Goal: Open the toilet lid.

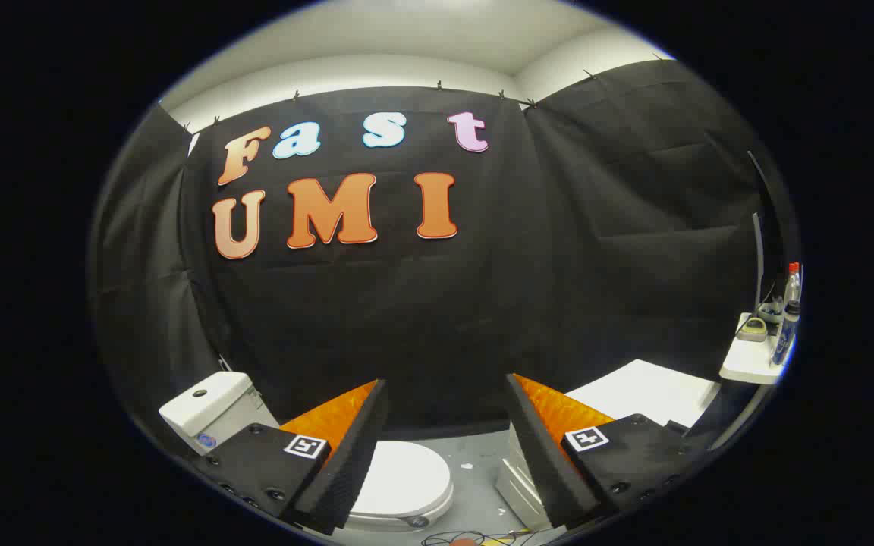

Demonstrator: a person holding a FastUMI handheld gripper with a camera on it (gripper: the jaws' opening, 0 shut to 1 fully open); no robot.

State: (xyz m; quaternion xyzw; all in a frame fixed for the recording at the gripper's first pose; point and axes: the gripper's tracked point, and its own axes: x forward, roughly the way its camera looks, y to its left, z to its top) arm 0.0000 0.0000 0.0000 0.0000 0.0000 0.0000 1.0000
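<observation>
I am viewing the scene from left to right; the toilet tank [209, 409] is sitting at the left, just beyond my left finger; the toilet lid [407, 478] is lying closed and flat, below and between the fingers, nearer the left one; I am holding the gripper [446, 413] above it with its fingers spread wide, gripping nothing; a white cabinet [517, 485] is standing beside the toilet, partly behind the right finger; a white tabletop [646, 390] is extending beyond that finger; bottles [788, 315] are standing on a small shelf [748, 364] at the far right.
</observation>
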